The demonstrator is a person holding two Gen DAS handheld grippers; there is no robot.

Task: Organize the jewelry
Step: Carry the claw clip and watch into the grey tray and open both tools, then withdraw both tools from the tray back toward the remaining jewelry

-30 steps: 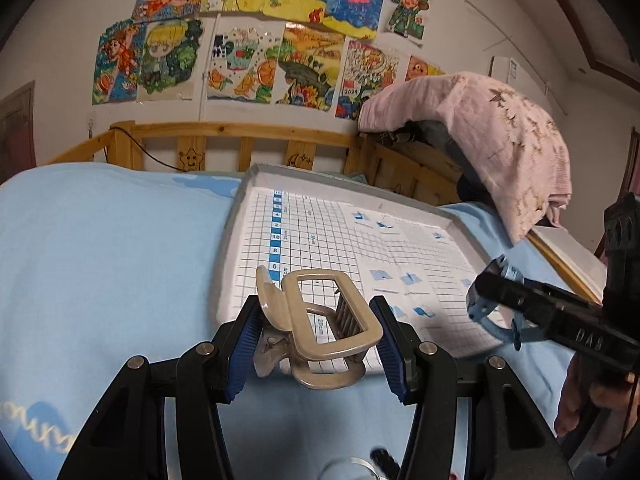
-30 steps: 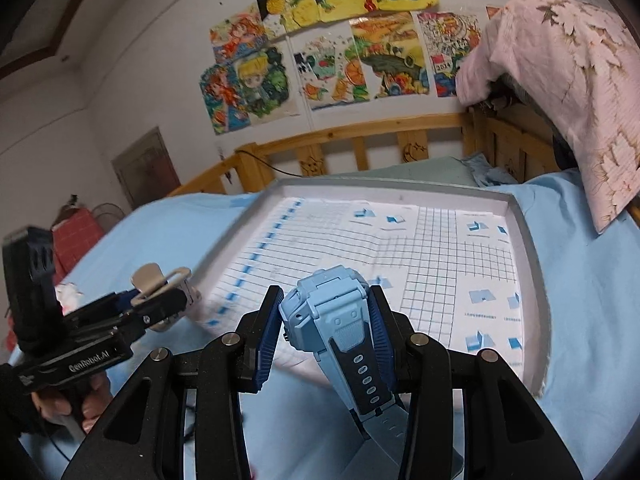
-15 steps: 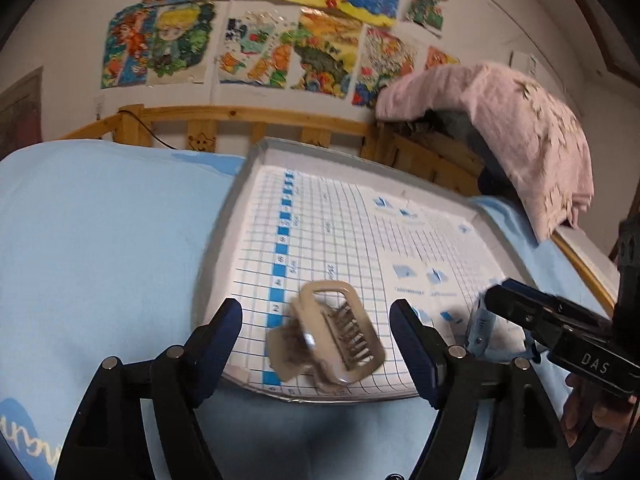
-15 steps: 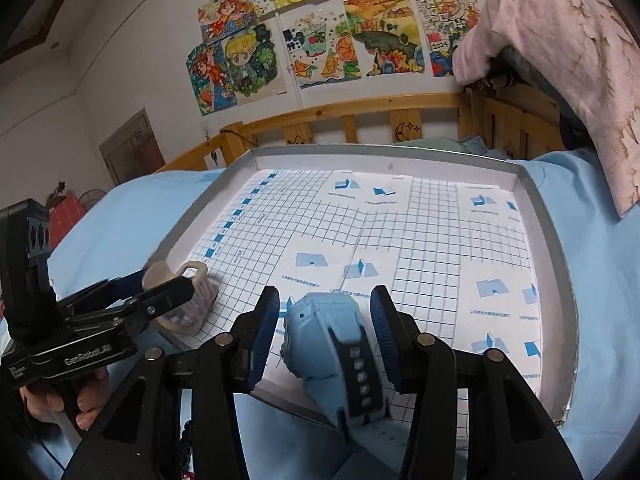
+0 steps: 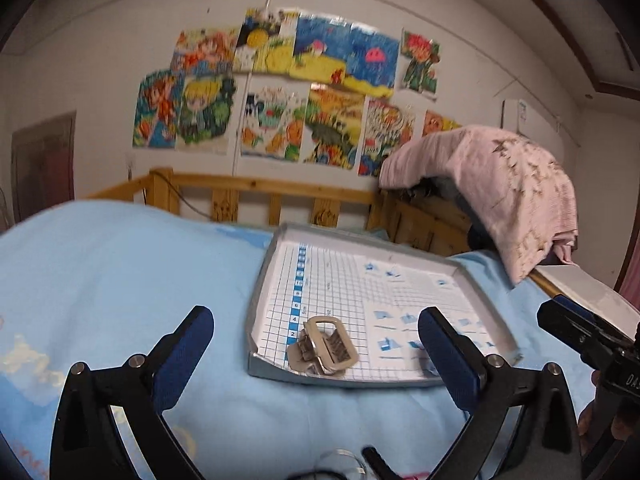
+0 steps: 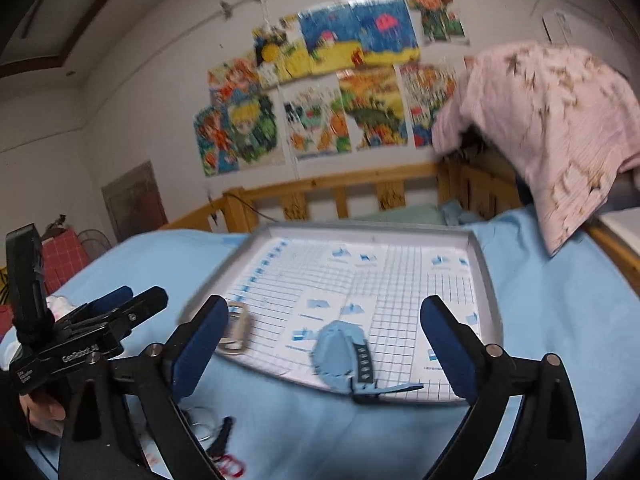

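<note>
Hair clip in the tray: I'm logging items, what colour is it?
Beige, or light tan; the hair clip shows best in the left wrist view.

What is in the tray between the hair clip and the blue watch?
Nothing: only bare grid paper between hair clip and blue watch, in the right wrist view.

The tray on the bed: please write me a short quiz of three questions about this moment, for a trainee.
1. True or false: the beige hair claw lies inside the grid-lined tray.
2. Which item lies at the tray's near edge, in front of the right gripper? A) a ring B) the blue watch C) a necklace
3. Fill in: the fingers of the left gripper are ____ and hold nothing.

Key: 1 true; 2 B; 3 open.
</note>
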